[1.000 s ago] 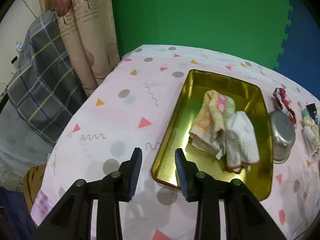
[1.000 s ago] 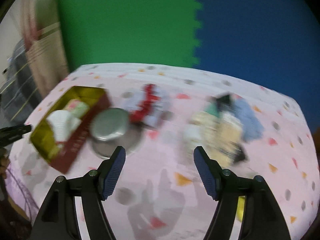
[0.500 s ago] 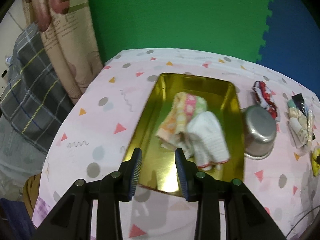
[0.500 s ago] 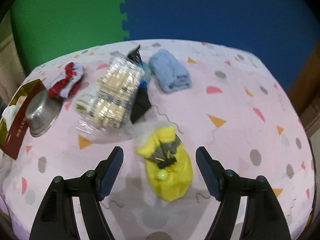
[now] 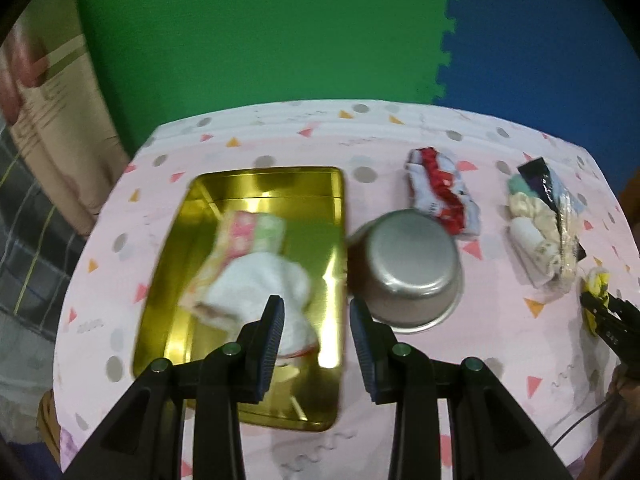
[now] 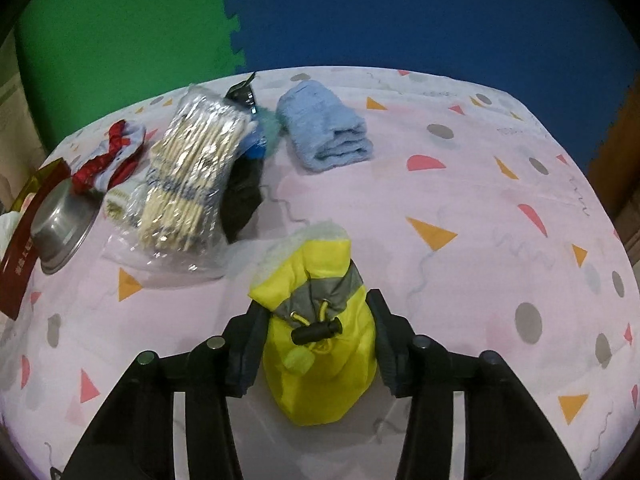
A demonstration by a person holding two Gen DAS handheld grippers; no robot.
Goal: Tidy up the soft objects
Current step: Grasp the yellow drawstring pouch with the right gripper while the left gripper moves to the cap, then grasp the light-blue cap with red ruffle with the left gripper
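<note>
Two cloths (image 5: 256,276) already in gold tray (image 5: 240,184), mid-left of frame. Right gripper (image 6: 316,344) jaws have just been closing w/ yellow pouch (image 6: 320,364) between, pads touching it, bottom centre. Left gripper (image 5: 316,332) apart, empty. Blue towel (image 6: 328,132), red/white cloth (image 5: 440,196), bagged socks (image 6: 192,176) still out.

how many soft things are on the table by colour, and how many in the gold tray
yellow pouch: 1
blue towel: 1
red and white cloth: 1
bagged bundle: 1
cloths in the gold tray: 2 (patterned, white)
total: 6

Right hand-held gripper (image 6: 316,344) just closing, seemingly gripping yellow pouch (image 6: 320,344), pink tablecloth (image 6: 480,208)
</note>
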